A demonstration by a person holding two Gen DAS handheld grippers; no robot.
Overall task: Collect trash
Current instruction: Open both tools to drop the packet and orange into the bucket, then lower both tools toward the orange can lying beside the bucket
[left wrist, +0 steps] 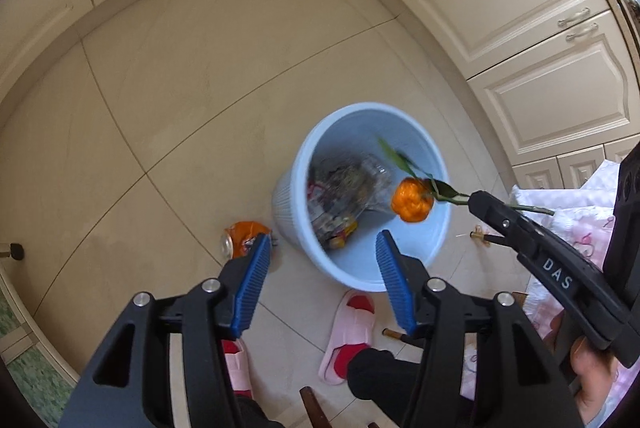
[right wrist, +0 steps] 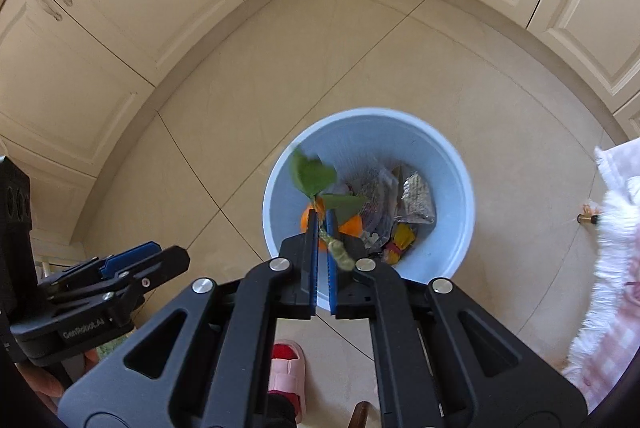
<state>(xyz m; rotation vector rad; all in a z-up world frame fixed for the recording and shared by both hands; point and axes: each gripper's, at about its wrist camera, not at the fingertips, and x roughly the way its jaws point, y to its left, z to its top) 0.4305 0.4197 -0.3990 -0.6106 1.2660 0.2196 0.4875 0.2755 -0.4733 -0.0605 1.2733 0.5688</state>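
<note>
Right tongs (right wrist: 322, 224), aimed steeply down, pinch an orange's stem (right wrist: 338, 250) over the bin (right wrist: 448, 163); left tongs (left wrist: 320, 248) gape empty.

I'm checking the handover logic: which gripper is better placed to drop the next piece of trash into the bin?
Right. The right gripper is shut on the stem of the orange, held over the blue bin. The left gripper is open and holds nothing; the crushed can lies on the floor beside the bin.

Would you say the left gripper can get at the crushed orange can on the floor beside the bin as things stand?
Probably yes. The left gripper is open and empty, and the orange can lies on bare floor just left of the blue bin, right by its left fingertip, with nothing over it.
</note>
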